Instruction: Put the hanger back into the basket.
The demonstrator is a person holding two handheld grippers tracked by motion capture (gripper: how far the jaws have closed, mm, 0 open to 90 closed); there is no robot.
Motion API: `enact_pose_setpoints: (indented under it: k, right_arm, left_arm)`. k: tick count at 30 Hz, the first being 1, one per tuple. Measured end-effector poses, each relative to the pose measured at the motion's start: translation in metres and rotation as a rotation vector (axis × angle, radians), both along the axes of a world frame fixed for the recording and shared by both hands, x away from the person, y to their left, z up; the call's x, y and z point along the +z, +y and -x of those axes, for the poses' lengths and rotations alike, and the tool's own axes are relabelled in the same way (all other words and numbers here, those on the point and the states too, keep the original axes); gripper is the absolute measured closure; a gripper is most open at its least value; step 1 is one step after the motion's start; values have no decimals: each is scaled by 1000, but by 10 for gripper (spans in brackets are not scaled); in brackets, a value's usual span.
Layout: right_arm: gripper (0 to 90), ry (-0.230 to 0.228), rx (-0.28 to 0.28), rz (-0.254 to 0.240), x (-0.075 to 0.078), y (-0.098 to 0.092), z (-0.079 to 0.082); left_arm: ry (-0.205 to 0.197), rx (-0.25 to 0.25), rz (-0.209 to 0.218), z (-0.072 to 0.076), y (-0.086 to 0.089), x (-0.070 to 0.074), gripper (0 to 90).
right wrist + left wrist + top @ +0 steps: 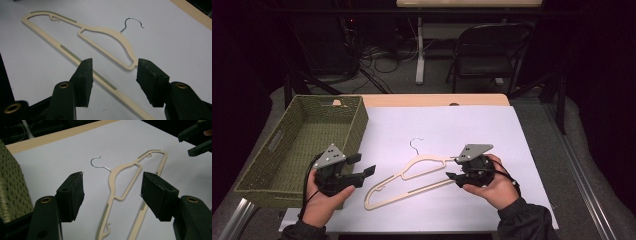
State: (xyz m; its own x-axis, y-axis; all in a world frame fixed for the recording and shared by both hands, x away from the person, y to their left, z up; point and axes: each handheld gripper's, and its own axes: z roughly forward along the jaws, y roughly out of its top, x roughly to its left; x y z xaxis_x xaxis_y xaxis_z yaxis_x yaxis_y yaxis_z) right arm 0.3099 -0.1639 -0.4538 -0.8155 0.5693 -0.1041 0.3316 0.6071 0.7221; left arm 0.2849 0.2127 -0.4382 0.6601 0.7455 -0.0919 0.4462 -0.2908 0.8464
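hanger (pixel 412 179) flat on table, not picked up | left gripper (pixel 362 167) spread wide, holds nothing | right gripper (pixel 453 168) spread, right beside hanger | basket (pixel 272 165) waits

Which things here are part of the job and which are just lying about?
In the job: hanger; left gripper, jaws open; right gripper, jaws open.
Lying about: woven basket; folding chair; cables on the floor.

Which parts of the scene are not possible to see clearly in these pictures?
- Hanger: in the right gripper view its bottom bar runs off the lower edge; in the left gripper view the lower end is cut off.
- Basket: in the high view the left gripper covers part of its near wall; the left gripper view crops it at the left edge.
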Motion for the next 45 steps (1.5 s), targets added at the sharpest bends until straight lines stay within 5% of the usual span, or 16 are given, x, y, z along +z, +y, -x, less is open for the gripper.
enact_pose_setpoints:
  k: [4, 11, 24, 38, 45]
  right_arm:
    - [468, -8, 34, 20, 5, 12, -10]
    - [542, 78, 100, 58, 8, 28, -31]
    - [564, 62, 199, 146, 15, 58, -54]
    - [590, 116, 298, 286, -13, 78, -81]
    - [596, 165, 335, 344, -31, 88, -90]
  left_arm:
    - [2, -23, -18, -8, -13, 4, 366]
    - [11, -50, -39, -23, -35, 4, 374]
    - [60, -54, -81, -49, -58, -6, 395]
    - [133, -34, -100, -64, -58, -25, 401]
    - [132, -19, -95, -63, -53, -29, 401]
